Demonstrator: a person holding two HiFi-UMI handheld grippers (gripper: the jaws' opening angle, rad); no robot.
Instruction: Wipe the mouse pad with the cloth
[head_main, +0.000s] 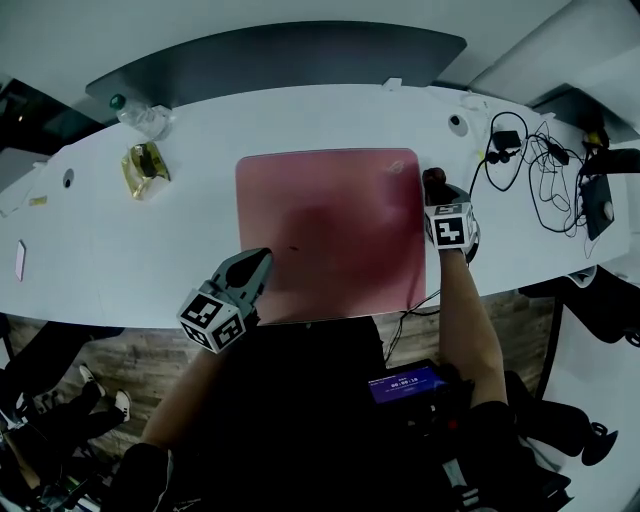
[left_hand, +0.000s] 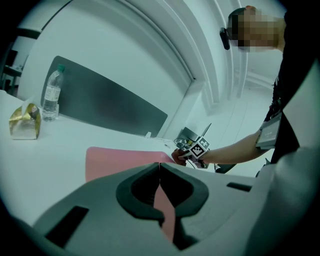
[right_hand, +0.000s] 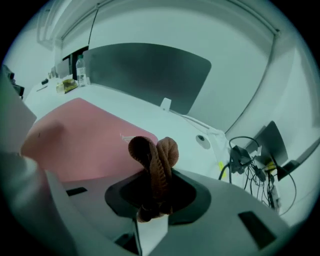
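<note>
Right tongs (right_hand: 153, 192) clamped on the bunched brown cloth (right_hand: 154, 160); left tongs (left_hand: 159, 172) closed on nothing; the wipe looks barely under way.
The cloth sits just off the far right corner of the pink mouse pad (head_main: 330, 235), which lies between the two tongs, with the left tongs over its near left corner. No wiped area shows, so probably the whole pad is left. White table (head_main: 130, 250); water bottle (head_main: 140, 115) and gold packet (head_main: 145, 168) far left of the left tongs, cables (head_main: 545, 170) right of the right tongs, grey partition (head_main: 280, 55) beyond, wood floor (head_main: 100, 350).
</note>
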